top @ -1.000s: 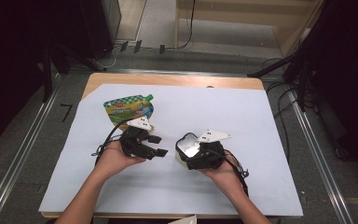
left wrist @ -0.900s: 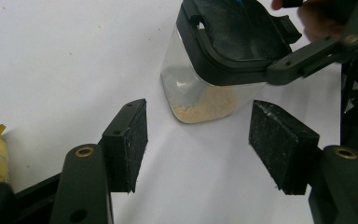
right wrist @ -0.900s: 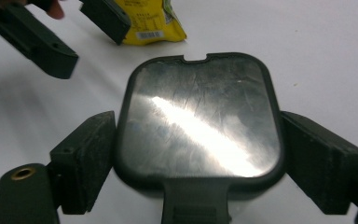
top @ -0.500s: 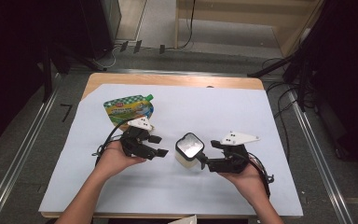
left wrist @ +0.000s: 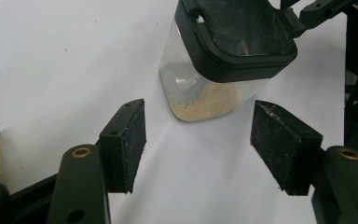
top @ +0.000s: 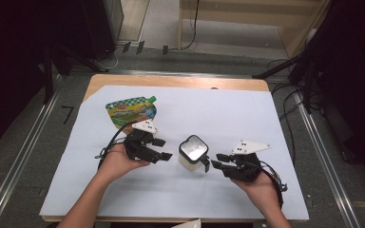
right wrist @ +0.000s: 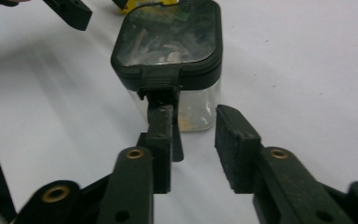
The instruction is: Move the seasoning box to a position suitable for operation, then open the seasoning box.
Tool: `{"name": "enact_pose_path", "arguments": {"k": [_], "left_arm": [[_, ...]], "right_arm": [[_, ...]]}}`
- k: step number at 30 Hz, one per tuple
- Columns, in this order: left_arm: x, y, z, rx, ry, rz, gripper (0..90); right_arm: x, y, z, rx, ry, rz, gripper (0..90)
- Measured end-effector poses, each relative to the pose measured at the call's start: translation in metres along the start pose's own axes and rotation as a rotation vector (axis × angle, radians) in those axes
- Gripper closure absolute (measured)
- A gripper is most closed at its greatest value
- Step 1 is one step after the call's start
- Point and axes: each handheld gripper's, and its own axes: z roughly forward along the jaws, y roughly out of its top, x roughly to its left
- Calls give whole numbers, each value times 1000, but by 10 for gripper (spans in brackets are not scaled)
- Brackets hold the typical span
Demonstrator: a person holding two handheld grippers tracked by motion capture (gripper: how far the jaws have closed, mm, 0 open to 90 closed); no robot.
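— Where is the jar (top: 193, 152) sitting?
— Mid-table on the white sheet (top: 218, 114). I am holding the left gripper (top: 164, 148) open just left of it, the right gripper (top: 216, 163) open at its right.

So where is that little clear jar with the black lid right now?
In the high view the jar stands on the white sheet near the table's middle, between the left gripper and right gripper, below-right of the green pouch.
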Motion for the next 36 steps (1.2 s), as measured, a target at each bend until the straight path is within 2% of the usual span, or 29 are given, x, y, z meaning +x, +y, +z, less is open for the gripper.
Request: {"name": "enact_pose_path", "arguments": {"k": [4,11,22,25,31,36], "left_arm": [[1,1,1,-6,-3,1,365],[0,4,4,-14,-15,11,366],[0,9,8,-18,-27,22,367],[0,9,9,-17,-26,23,365],[2,9,8,-31,-33,0,359],[1,9,9,-27,-38,3,360]], "right_arm": [[3,-1,1,2,9,-7,730],[6,-4,0,7,31,-4,896],[25,-8,13,37,96,-22,900],[28,-9,19,47,94,-31,900],[27,-10,30,69,95,-25,900],[23,-10,32,70,83,-22,900]]}}
